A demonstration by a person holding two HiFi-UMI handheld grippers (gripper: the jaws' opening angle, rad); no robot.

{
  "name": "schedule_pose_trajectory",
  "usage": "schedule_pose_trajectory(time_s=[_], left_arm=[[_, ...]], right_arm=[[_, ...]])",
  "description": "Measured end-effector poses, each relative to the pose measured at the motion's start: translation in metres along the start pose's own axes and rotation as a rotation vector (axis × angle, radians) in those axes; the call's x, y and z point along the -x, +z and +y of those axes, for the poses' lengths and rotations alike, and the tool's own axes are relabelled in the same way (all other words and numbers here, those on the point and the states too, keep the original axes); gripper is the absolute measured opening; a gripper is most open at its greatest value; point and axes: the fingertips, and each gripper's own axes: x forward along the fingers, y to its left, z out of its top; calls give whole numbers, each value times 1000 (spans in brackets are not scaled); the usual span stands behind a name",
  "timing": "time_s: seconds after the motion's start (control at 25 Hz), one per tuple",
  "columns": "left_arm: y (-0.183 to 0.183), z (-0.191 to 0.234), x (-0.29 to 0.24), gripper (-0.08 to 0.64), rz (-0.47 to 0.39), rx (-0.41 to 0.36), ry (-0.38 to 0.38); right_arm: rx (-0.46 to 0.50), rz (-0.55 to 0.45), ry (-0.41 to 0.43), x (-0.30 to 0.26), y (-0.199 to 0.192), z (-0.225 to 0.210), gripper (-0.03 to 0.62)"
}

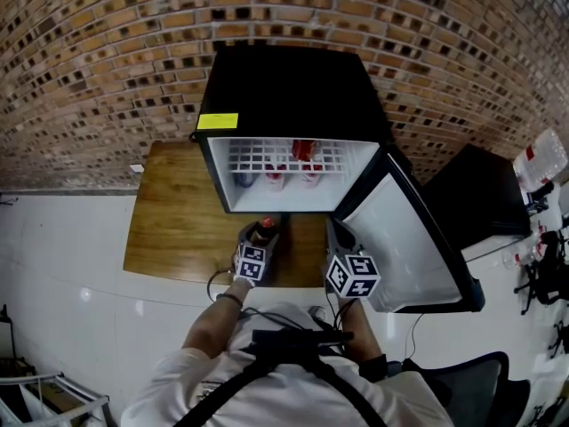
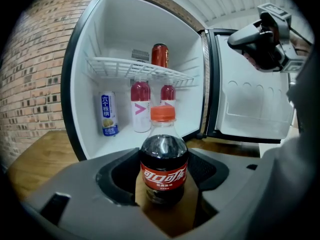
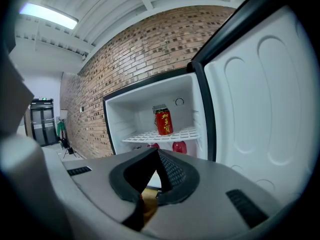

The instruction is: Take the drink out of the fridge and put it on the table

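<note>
We log a lab-type test room, not a home: bare brick wall (image 1: 89,43), white floor (image 1: 62,265), mini fridge (image 1: 293,87) on a low wooden worktop (image 1: 169,212), a tripod (image 3: 67,148) far off, and a ceiling strip light (image 3: 47,15).

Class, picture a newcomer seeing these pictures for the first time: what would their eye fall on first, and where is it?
First, the cola bottle with its orange cap, clasped in the left tongs just in front of the open black fridge on the wooden table. Next, the red can alone on the upper wire shelf, other drinks below it.
</note>
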Motion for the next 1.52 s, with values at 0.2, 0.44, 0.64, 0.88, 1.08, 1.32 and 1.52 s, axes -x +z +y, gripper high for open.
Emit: schedule_pose_trajectory(time_s=[0.2, 0.44, 0.64, 0.88, 1.08, 1.32, 1.52], left_arm=[[-6, 1, 0, 298, 5, 1, 0], [-7, 1, -4, 298, 1, -2, 4], [-11, -2, 2, 298, 2, -46, -1], [-16, -3, 5, 302, 7, -73, -4], [-13, -3, 6, 327, 22, -31, -24], [19, -4, 50, 379, -70, 0, -50], [49, 1, 103, 352, -141, 41, -38]], right_arm=[[3, 2, 4, -1, 1, 2, 14], [10, 3, 7, 1, 1, 3, 14], [4, 3, 0, 3, 0, 3, 14], [2, 3, 20, 3, -2, 11, 14], [0, -1, 36, 3, 0, 15, 15], [-11, 2, 40, 3, -4, 16, 15], [-13, 4, 53, 1, -5, 20, 15]])
